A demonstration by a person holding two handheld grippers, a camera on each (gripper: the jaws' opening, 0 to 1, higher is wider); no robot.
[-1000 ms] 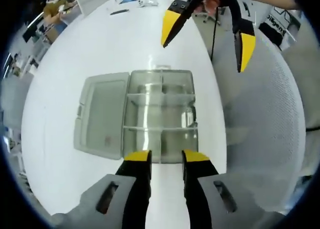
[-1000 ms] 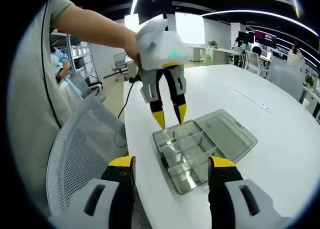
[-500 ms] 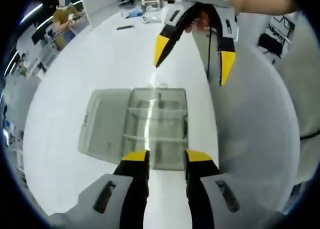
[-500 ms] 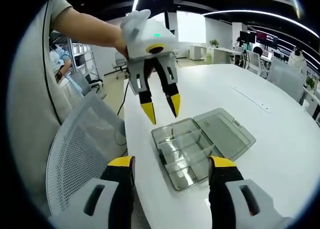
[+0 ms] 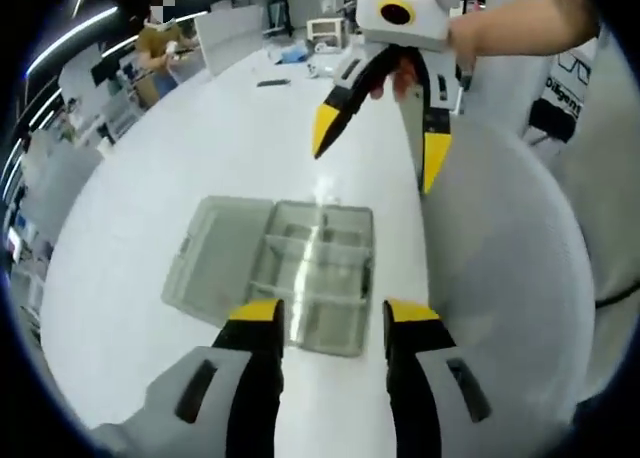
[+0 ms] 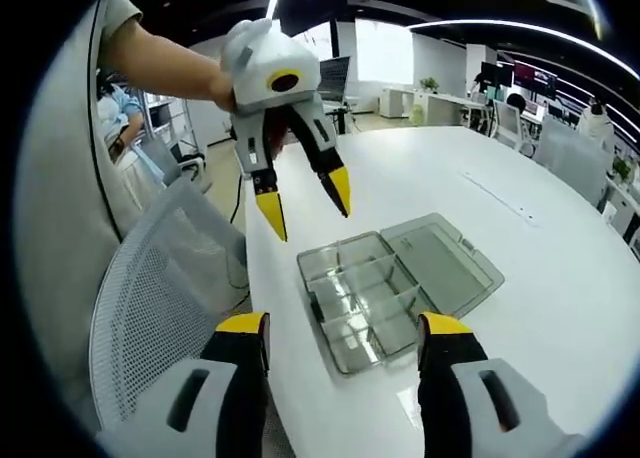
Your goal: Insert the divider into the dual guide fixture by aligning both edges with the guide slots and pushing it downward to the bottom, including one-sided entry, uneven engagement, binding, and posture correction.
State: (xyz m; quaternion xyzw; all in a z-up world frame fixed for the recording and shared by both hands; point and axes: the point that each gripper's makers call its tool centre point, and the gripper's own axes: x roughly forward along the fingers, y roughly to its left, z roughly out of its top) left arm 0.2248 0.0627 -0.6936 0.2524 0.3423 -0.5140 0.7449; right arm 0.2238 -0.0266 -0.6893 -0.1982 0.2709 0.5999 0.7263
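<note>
- Both tongs stand apart-jawed and empty: our left gripper (image 5: 325,320) has its yellow tips spread just over the near edge of the clear box, and our right gripper (image 6: 343,340) shows a wider gap between its tips, with nothing held.
- Each gripper also turns up in the other's view, raised above the table with its jaws splayed, carried by a hand (image 6: 225,78).
- Just beyond our left tips lies the clear compartment box (image 5: 320,278), the dual guide fixture as we read it, sitting on the white table (image 5: 200,148) near its edge, with its lid (image 6: 447,258) swung flat beside it.
- Inside the box we see clear dividers (image 6: 362,281) upright between the walls. They look seated in their slots, though the plastic is too transparent for us to tell whether every edge is fully down.
- We judge the insertion either finished or not begun: no divider is in either gripper and neither is touching the box. What is left, as far as we can tell, is checking that both edges sit level at the bottom.
- Beside the table stands a mesh-backed chair (image 6: 160,298).
- Farther off, small items (image 5: 290,53) lie at the table's far end, with office desks behind.
</note>
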